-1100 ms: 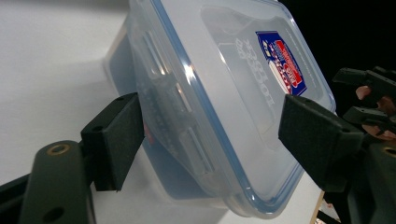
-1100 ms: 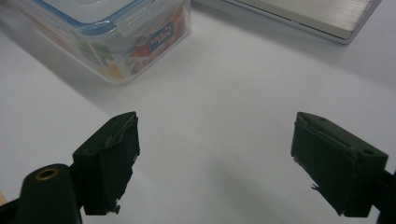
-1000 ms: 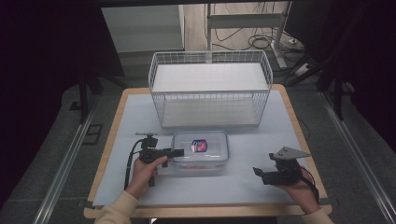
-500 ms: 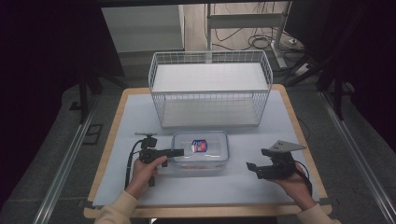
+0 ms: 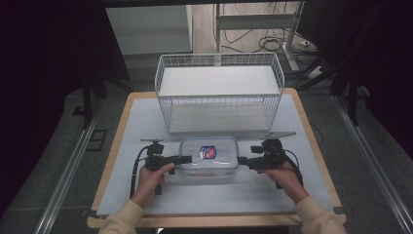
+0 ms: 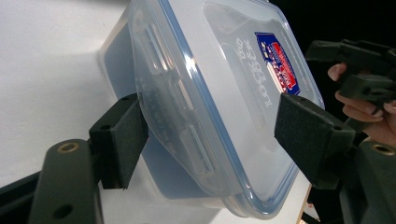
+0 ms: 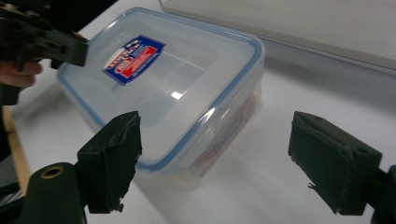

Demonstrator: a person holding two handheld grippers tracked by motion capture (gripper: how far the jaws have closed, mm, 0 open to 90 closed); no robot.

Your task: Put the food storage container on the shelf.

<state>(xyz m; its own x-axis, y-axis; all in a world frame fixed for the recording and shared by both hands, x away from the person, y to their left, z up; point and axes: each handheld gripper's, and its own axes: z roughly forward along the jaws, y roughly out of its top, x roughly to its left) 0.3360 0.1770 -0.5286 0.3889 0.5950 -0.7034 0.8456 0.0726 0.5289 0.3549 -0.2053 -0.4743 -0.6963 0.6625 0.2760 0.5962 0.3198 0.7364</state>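
A clear lidded plastic container (image 5: 208, 156) with a red and blue label lies on the white mat in front of the basket. My left gripper (image 5: 187, 158) is at its left end, open. In the left gripper view its jaws (image 6: 212, 137) straddle the container's (image 6: 224, 70) end: one pad rests by a side latch and the other stands off the lid. My right gripper (image 5: 242, 162) is at the container's right end, open. In the right gripper view (image 7: 224, 158) the container's (image 7: 173, 79) near corner lies ahead between the spread pads, untouched.
A white wire basket (image 5: 219, 109) stands just behind the container, at the table's far middle. The white mat (image 5: 146, 117) covers a wood-edged table with dark floor around it. A hand holds each gripper, and cables trail from both.
My right gripper has moved left from the table's right side up to the container's right end. The left gripper and the container have stayed where they were.
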